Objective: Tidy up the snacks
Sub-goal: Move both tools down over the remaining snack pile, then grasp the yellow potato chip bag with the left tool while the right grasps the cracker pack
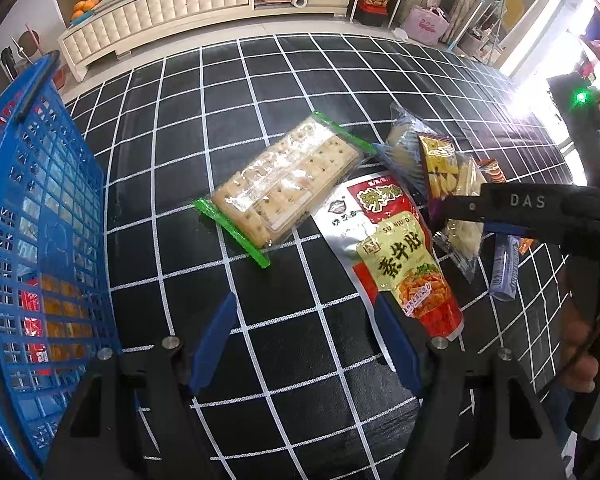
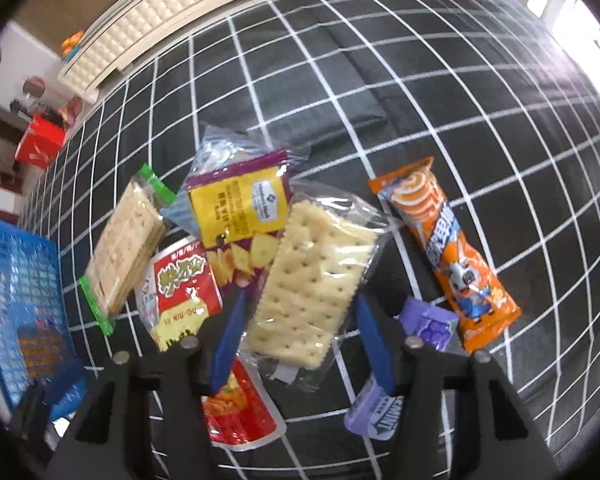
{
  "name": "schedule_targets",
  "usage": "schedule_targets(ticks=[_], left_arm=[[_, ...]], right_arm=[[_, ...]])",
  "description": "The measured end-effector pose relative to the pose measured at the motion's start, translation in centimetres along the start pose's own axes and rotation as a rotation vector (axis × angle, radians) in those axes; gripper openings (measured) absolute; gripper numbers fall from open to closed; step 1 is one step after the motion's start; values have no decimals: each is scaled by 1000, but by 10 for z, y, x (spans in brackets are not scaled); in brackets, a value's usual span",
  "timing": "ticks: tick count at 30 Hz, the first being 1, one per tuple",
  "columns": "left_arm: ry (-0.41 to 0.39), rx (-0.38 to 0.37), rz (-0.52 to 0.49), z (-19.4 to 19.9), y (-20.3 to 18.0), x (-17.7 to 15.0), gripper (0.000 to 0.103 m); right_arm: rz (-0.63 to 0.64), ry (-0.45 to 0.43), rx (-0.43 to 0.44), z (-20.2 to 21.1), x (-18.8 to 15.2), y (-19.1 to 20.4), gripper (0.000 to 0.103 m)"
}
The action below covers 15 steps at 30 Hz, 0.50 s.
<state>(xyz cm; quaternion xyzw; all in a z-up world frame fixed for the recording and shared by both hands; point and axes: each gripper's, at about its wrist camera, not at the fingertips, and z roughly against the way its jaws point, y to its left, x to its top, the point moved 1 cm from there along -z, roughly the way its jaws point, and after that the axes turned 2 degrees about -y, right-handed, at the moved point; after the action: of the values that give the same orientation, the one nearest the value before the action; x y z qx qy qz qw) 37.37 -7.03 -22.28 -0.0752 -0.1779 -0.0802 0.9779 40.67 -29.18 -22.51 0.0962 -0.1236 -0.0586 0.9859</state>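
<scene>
Surface: black cloth with a white grid (image 1: 300,80), lying over the table and carrying the snacks
Left tool (image 1: 306,322): pointing steeply down over bare cloth, its blue fingers (image 1: 214,344) standing apart with nothing between them
Right tool (image 2: 300,336): hanging over the clear cracker pack (image 2: 312,280), its fingers straddling the pack's near end; whether the pads are pressing on it I cannot tell
Basket (image 1: 32,200): blue plastic mesh, standing at the left edge, with orange and red packets showing through its wall
Green-edged cracker pack (image 1: 288,184): lying flat near the middle of the cloth, just left of the heap
Red and yellow pouch (image 1: 404,264): lying beside the left tool's right finger
Yellow and purple bag (image 2: 240,208): lying partly under the clear cracker pack
Orange wafer bar (image 2: 448,256): lying alone to the right
Purple mint packet (image 2: 384,404): lying by the right tool's right finger
</scene>
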Motion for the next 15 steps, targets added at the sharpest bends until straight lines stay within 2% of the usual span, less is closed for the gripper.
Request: schedule_targets(ticks=[4,10,15], left_arm=[[0,1,5,7,-2,-6,69],[-4,2,16,21,-3,-10,69],[-12,6,18,30,-12,-1,69]], right_arm=[[23,0,37,6,-11,2,53],[54,-58,101,33,-30,-6,52],[37,-87,154,52,-24,-19,52]])
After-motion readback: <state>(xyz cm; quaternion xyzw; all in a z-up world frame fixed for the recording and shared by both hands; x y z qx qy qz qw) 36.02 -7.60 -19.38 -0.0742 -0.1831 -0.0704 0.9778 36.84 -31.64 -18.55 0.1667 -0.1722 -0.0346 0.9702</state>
